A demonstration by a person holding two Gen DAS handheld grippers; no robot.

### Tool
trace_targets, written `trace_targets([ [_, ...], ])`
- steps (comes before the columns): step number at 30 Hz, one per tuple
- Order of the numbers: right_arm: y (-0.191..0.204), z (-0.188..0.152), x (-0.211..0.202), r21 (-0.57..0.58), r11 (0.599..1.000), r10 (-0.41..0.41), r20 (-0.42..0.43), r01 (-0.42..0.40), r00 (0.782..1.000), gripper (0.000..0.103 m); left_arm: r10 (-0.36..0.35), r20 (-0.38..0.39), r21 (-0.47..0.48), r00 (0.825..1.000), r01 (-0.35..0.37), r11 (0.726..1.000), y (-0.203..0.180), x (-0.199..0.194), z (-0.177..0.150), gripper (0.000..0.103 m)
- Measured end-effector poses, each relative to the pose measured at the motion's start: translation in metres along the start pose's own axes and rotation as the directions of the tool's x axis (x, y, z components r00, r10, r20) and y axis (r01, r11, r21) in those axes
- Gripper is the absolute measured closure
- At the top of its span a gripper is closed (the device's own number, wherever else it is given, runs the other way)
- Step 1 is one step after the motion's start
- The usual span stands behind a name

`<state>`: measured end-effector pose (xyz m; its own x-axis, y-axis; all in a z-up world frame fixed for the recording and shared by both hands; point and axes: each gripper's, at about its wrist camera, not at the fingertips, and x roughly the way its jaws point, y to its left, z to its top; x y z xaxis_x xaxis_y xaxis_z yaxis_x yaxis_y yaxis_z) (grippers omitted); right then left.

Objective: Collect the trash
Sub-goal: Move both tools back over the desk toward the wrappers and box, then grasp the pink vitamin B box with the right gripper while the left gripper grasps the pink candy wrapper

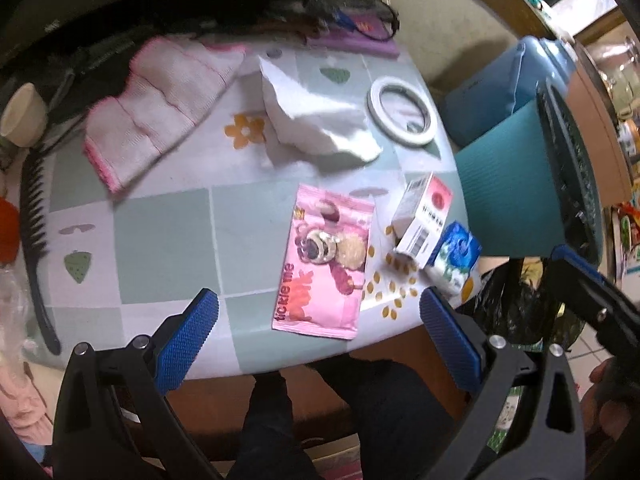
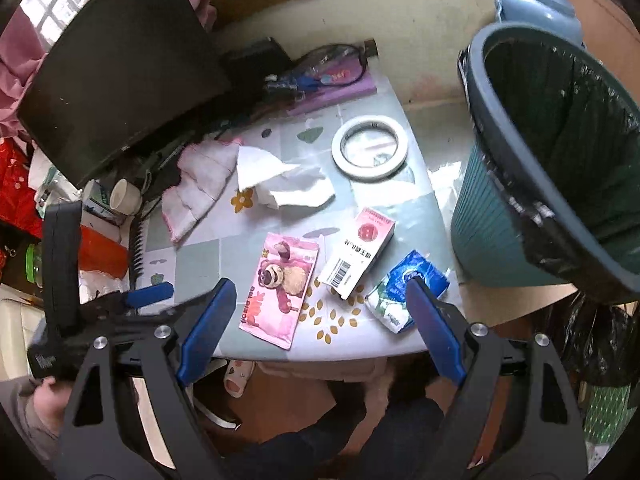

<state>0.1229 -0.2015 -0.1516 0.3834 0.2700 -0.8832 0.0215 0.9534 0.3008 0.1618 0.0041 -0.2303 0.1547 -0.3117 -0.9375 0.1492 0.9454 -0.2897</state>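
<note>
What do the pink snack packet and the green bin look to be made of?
Pink snack packet: thin printed plastic film by the look, flat with crimped ends and a slight sheen. Green bin: apparently moulded plastic, matte with ribbed walls, lined with a glossy black plastic bag.

Both wrist views above near table [image 1: 168, 216] edge, facing forward, sharing tabletop litter.
</note>
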Motion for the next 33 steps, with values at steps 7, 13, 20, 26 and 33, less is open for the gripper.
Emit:
trace_targets([
  [7, -0.003, 0.009, 0.034, -0.013, 1.000, -0.011, -0.054, 0.010, 0.998, 0.017, -0.038, -0.051, 0.008, 0.998, 0.038, 0.999, -0.007, 0.037, -0.008, 0.005],
  [13, -0.006, 0.023, 0.069, -0.048, 0.999, -0.025, -0.098, 0.021, 0.995, 0.017, -0.048, -0.064, -0.018, 0.997, 0.047, 0.999, -0.011, 0.061, -0.006, 0.005],
  [20, -0.015, 0.032, 0.104, -0.076, 0.997, -0.047, -0.152, 0.035, 0.987, 0.017, -0.016, -0.078, -0.068, 0.997, 0.011, 0.998, -0.010, 0.083, 0.006, 0.005],
  [26, -0.021, 0.033, 0.127, -0.079, 0.996, -0.064, -0.201, 0.049, 0.978, 0.018, -0.003, -0.082, -0.099, 0.997, -0.005, 0.995, -0.007, 0.096, 0.008, 0.005],
  [33, -0.021, 0.031, 0.148, -0.073, 0.995, -0.078, -0.237, 0.062, 0.968, 0.023, 0.050, -0.080, -0.050, 0.996, -0.054, 0.997, -0.017, 0.104, 0.013, 0.006],
])
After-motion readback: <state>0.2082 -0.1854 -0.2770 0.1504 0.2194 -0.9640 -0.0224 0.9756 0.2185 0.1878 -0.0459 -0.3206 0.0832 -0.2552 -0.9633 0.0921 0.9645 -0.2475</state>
